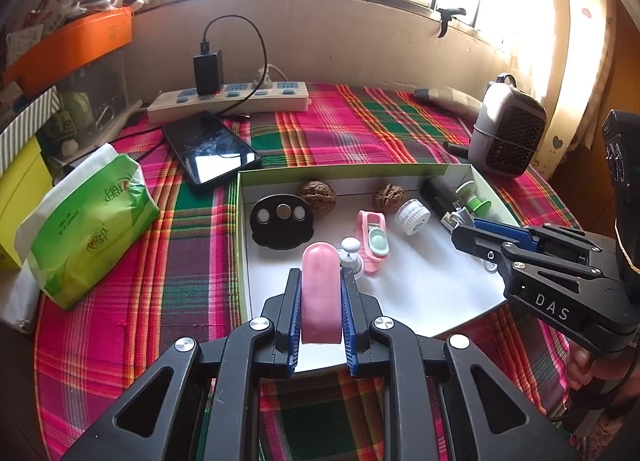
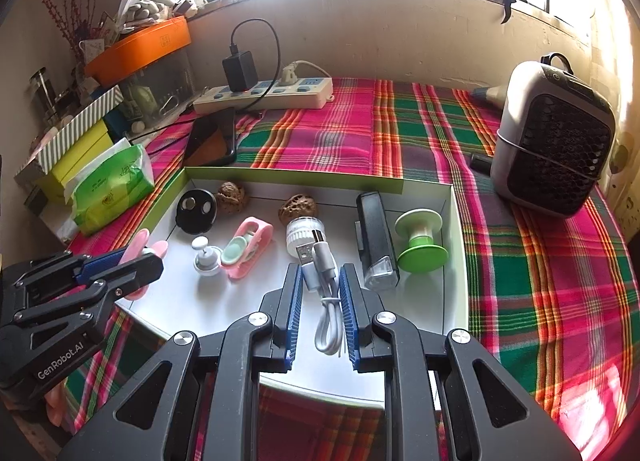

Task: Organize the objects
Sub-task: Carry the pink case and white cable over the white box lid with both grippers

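Two claws grip things: left claw (image 1: pixel 320 301) holds a smooth pink rounded bar (image 1: pixel 320 293), right claw (image 2: pixel 320 301) a coiled white cable (image 2: pixel 326 293), over the white cardboard box (image 1: pixel 420 293)

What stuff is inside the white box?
Inside the white box: two walnuts, a black disc, a pink clip, a white knob, a white cap, a black light, a green spool. The grippers hide some floor.
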`<act>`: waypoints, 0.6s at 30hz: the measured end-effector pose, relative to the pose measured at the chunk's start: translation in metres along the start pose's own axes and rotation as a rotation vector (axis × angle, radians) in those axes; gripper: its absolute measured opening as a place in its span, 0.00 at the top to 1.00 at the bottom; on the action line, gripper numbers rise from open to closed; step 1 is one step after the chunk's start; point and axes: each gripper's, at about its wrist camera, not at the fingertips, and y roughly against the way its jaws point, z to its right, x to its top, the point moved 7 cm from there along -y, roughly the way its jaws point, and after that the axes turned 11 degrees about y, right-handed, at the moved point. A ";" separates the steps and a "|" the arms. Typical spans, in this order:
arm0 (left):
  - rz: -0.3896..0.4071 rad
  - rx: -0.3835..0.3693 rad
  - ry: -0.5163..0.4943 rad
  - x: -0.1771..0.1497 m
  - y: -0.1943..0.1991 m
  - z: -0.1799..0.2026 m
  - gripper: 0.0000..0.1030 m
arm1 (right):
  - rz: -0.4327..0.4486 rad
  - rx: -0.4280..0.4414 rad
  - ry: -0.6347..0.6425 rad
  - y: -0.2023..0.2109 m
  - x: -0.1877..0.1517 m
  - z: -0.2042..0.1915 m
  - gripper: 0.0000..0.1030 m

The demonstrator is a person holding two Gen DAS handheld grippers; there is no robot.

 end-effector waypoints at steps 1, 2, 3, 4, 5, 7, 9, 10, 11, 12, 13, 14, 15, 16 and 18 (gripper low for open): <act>-0.004 0.001 0.003 0.000 -0.001 -0.001 0.84 | -0.005 -0.001 -0.002 -0.002 0.000 0.001 0.80; -0.006 0.001 0.005 -0.001 -0.003 -0.002 0.84 | -0.009 0.000 -0.005 -0.003 -0.001 0.001 0.80; -0.008 0.004 0.007 -0.001 -0.004 -0.002 0.84 | -0.011 0.002 -0.007 -0.004 -0.001 0.001 0.80; -0.009 0.005 0.009 -0.001 -0.005 -0.003 0.84 | -0.014 0.002 -0.009 -0.006 -0.002 0.002 0.80; -0.011 0.006 0.010 -0.001 -0.007 -0.003 0.84 | -0.017 0.005 -0.008 -0.007 -0.002 0.001 0.80; -0.015 0.011 0.015 -0.001 -0.010 -0.005 0.84 | -0.021 0.004 -0.007 -0.009 -0.002 0.001 0.80; -0.022 0.016 0.021 -0.002 -0.013 -0.006 0.84 | -0.024 0.007 -0.007 -0.010 -0.001 0.001 0.80; -0.024 0.016 0.023 -0.002 -0.014 -0.006 0.84 | -0.024 0.008 -0.006 -0.011 -0.001 0.001 0.80; -0.025 0.018 0.022 -0.003 -0.015 -0.007 0.84 | -0.024 0.006 -0.005 -0.011 0.000 0.001 0.80; -0.026 0.019 0.021 -0.003 -0.016 -0.007 0.84 | -0.026 0.006 -0.004 -0.012 -0.001 0.001 0.80; -0.026 0.018 0.021 -0.003 -0.016 -0.007 0.84 | -0.029 0.005 -0.004 -0.013 -0.001 0.002 0.80; -0.024 0.017 0.020 -0.003 -0.016 -0.007 0.84 | -0.030 0.004 -0.005 -0.015 -0.001 0.002 0.80; -0.025 0.018 0.021 -0.002 -0.016 -0.007 0.84 | -0.033 0.002 -0.006 -0.016 -0.001 0.003 0.80; -0.025 0.018 0.022 -0.002 -0.017 -0.007 0.84 | -0.036 0.002 -0.007 -0.017 -0.002 0.003 0.80; -0.025 0.019 0.020 -0.002 -0.017 -0.006 0.84 | -0.038 0.001 -0.006 -0.018 -0.003 0.003 0.80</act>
